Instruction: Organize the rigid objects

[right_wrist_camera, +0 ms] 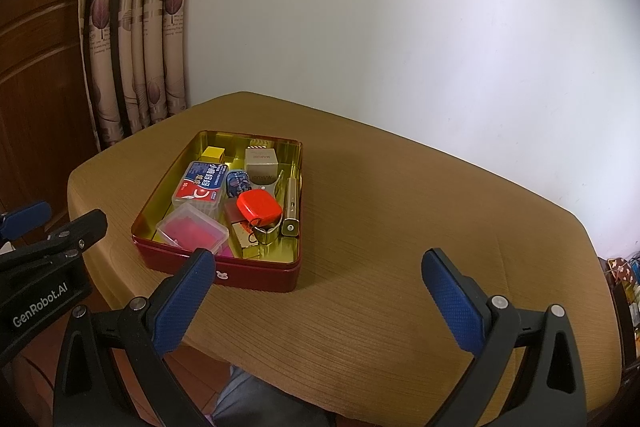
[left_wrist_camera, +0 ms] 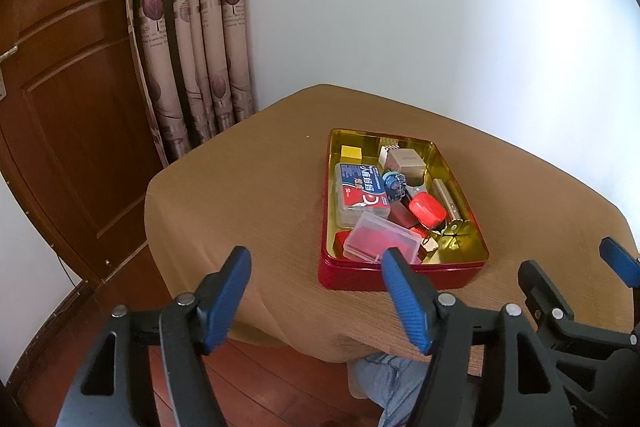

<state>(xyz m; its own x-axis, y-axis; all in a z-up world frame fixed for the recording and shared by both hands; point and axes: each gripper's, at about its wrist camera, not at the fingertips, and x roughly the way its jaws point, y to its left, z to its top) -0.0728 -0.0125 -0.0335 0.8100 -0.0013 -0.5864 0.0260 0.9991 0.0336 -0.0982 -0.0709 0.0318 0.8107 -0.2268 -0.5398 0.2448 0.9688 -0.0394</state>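
Sitting on the tan cloth-covered table [right_wrist_camera: 400,247], the red rectangular metal tin [right_wrist_camera: 224,273] with a gold inside holds the small rigid things: a clear plastic box with red contents [right_wrist_camera: 192,230] at its near end, a rounded red case [right_wrist_camera: 259,207] mid-tin, a yellow cube [right_wrist_camera: 213,153] at its far end. Short of the tin, the left gripper [left_wrist_camera: 316,301] and right gripper [right_wrist_camera: 320,301] both hang spread wide, holding nothing.
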